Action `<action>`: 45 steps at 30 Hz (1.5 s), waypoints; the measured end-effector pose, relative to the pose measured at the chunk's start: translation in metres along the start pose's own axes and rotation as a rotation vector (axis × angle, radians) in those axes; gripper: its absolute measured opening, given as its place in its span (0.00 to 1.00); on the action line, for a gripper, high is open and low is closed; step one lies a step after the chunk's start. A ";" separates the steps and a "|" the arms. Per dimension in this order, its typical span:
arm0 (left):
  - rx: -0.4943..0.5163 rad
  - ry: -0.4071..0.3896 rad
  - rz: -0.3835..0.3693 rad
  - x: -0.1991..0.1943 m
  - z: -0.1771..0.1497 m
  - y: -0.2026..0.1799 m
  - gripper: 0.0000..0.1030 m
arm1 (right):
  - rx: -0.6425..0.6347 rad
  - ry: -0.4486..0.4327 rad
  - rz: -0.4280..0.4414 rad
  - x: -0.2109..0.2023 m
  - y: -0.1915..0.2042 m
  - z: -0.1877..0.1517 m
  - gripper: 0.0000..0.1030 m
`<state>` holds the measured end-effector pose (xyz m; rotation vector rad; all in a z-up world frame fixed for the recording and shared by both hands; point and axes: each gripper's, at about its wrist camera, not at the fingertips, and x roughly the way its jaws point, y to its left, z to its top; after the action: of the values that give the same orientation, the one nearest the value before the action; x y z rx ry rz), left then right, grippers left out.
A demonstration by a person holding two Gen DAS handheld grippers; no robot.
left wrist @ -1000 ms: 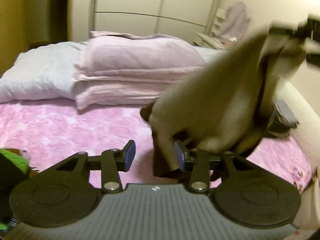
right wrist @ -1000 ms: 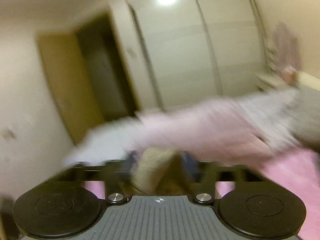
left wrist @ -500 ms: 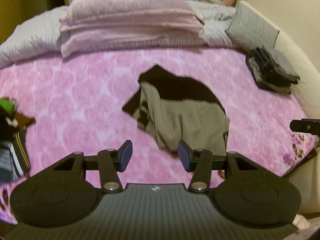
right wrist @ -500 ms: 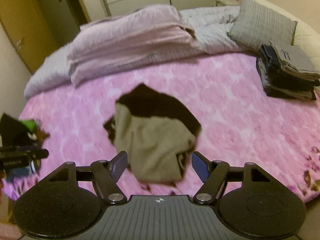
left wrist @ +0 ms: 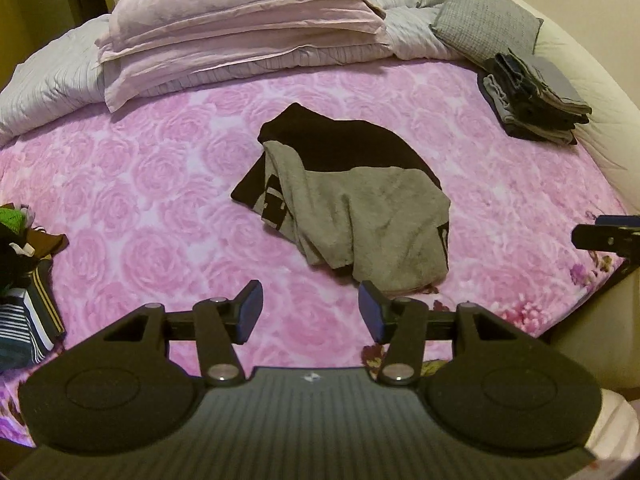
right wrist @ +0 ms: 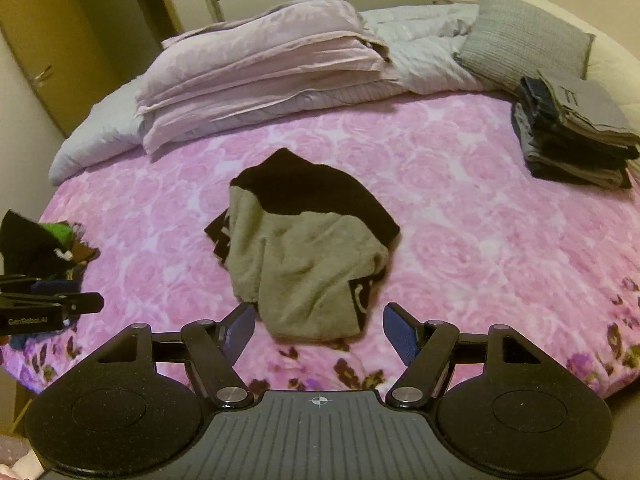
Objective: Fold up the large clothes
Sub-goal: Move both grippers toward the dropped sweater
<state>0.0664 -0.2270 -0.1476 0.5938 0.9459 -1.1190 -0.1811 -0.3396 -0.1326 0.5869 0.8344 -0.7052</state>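
A crumpled garment, black outside with a grey lining (left wrist: 352, 200) (right wrist: 304, 256), lies in a heap in the middle of the pink rose-patterned bed cover (left wrist: 152, 184) (right wrist: 472, 216). My left gripper (left wrist: 310, 310) hovers open just short of the heap's near edge, nothing between its blue pads. My right gripper (right wrist: 318, 328) is open too, its fingers on either side of the garment's near edge from above, apart from the cloth. The left gripper's tip (right wrist: 52, 306) shows at the left edge of the right wrist view; the right gripper's tip (left wrist: 604, 236) shows at the right edge of the left wrist view.
A stack of folded dark clothes (left wrist: 532, 100) (right wrist: 572, 136) sits at the bed's right side. An unfolded pile of mixed clothes (left wrist: 24, 280) (right wrist: 40, 244) lies at the left edge. Folded pink bedding (left wrist: 240, 28) (right wrist: 264, 64) and a grey cushion (left wrist: 484, 20) (right wrist: 524, 40) line the back.
A second ago the right gripper held the garment up in the air. It has since been let go and now lies in a heap on the bed; both grippers look down on it, open.
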 end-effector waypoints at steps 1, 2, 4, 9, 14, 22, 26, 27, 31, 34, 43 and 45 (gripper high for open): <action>0.007 0.002 -0.005 0.001 0.003 0.002 0.47 | 0.004 0.001 -0.009 0.001 0.002 0.001 0.66; 0.017 0.004 -0.007 0.002 0.005 0.004 0.47 | 0.006 0.004 -0.019 0.002 0.004 0.002 0.66; 0.035 0.011 -0.014 0.002 0.009 0.008 0.47 | 0.008 0.013 -0.027 0.004 0.012 0.003 0.66; 0.070 0.023 -0.033 0.007 0.015 0.021 0.48 | 0.017 0.025 -0.027 0.013 0.028 0.003 0.66; 0.101 0.037 -0.052 0.013 0.013 0.028 0.48 | 0.022 0.034 -0.036 0.023 0.042 -0.002 0.66; 0.123 0.064 -0.065 0.023 0.006 0.038 0.48 | 0.018 0.052 -0.047 0.032 0.056 -0.013 0.66; 0.123 0.079 -0.064 0.028 0.004 0.040 0.48 | 0.006 0.058 -0.051 0.037 0.056 -0.013 0.66; 0.123 0.084 -0.063 0.030 0.004 0.041 0.48 | 0.000 0.058 -0.051 0.039 0.056 -0.013 0.66; 0.116 0.105 -0.049 0.040 0.001 0.041 0.48 | -0.035 0.063 -0.045 0.049 0.053 -0.014 0.66; 0.097 0.123 -0.039 0.047 -0.002 0.045 0.48 | -0.080 0.068 -0.039 0.058 0.049 -0.013 0.66; 0.041 0.161 0.048 0.096 -0.022 0.073 0.49 | -0.399 0.058 -0.017 0.115 0.050 -0.032 0.66; 0.031 0.167 0.063 0.112 -0.027 0.081 0.49 | -0.503 0.074 -0.012 0.138 0.053 -0.046 0.66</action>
<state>0.1482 -0.2305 -0.2627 0.7464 1.0469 -1.0414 -0.0958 -0.3184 -0.2603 0.1552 1.0399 -0.4599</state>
